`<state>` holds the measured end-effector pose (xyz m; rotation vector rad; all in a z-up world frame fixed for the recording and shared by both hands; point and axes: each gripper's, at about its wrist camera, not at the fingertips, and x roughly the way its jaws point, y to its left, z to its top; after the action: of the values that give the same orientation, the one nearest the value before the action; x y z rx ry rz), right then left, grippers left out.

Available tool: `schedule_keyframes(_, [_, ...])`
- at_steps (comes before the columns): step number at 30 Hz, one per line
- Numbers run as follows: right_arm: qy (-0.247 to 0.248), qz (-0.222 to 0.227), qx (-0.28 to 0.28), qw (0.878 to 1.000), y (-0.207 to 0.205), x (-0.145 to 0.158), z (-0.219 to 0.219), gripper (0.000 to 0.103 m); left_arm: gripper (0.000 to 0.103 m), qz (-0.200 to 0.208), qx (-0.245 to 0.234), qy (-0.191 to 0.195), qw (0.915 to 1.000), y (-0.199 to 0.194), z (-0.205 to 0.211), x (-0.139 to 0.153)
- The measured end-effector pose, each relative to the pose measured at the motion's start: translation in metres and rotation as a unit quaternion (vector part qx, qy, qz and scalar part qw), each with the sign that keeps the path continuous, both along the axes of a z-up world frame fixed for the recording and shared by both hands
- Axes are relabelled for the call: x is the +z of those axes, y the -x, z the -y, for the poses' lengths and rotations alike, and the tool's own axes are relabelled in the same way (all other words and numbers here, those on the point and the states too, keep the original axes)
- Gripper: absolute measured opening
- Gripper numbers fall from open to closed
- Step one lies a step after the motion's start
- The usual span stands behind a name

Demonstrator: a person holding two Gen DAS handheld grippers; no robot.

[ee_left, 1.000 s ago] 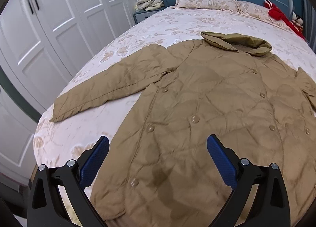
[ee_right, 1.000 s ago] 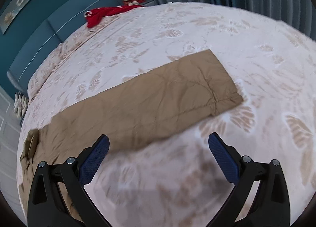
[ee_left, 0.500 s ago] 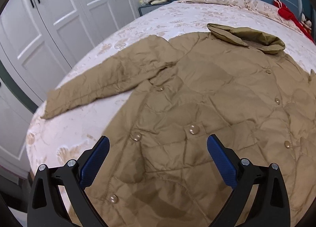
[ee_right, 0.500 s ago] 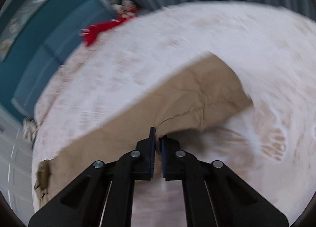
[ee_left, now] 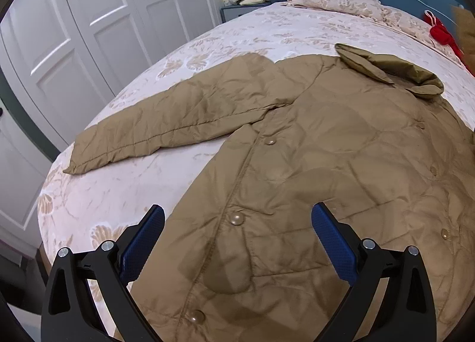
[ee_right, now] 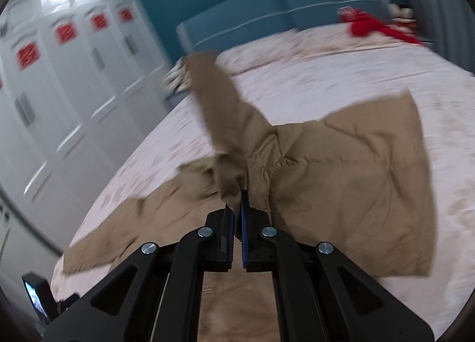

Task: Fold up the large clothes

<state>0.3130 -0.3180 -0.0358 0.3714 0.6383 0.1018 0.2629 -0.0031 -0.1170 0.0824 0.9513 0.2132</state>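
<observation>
Coat sleeve (ee_right: 341,163) pinched between right jaws, lifted off bed (ee_right: 326,74)

Both wrist cameras looked down along their claws, close above the bed (ee_left: 124,193), facing its headboard (ee_right: 267,15) end. They shared the coat (ee_left: 326,163), wardrobe (ee_left: 104,30) side and headboard.

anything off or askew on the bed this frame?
Nothing damaged or spilled. The tan coat lies buttoned and flat on the bed, one sleeve spread sideways. The other sleeve is bunched and lifted off the quilt, pinched in the right gripper. The left gripper hovers, jaws open.
</observation>
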Motion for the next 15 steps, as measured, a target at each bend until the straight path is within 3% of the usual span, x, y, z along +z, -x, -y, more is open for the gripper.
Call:
schedule_keyframes(3, [-0.002, -0.028, 0.045, 0.999, -0.015, -0.022, -0.046, 0.003, 0.098, 0.001, 0.008, 0.007, 0.9999, -0.005, -0.009, -0.001])
schedule_keyframes(6, [0.005, -0.066, 0.085, 0.994, -0.028, -0.050, -0.084, 0.009, 0.098, 0.003, 0.013, 0.016, 0.9998, -0.012, -0.016, 0.000])
schedule_keyframes(8, [0.006, -0.088, 0.103, 0.991, -0.028, -0.065, -0.098, 0.026, 0.098, 0.004, 0.011, 0.028, 0.9995, -0.018, -0.017, 0.002])
schedule_keyframes(10, [-0.001, -0.086, 0.104, 0.991, -0.016, -0.067, -0.105, 0.038, 0.098, 0.007, 0.007, 0.048, 0.9988, -0.026, -0.017, 0.006])
schedule_keyframes(15, [-0.014, -0.069, 0.043, 0.997, 0.024, -0.055, -0.071, 0.052, 0.098, 0.004, -0.008, 0.108, 0.9941, -0.051, -0.004, 0.010])
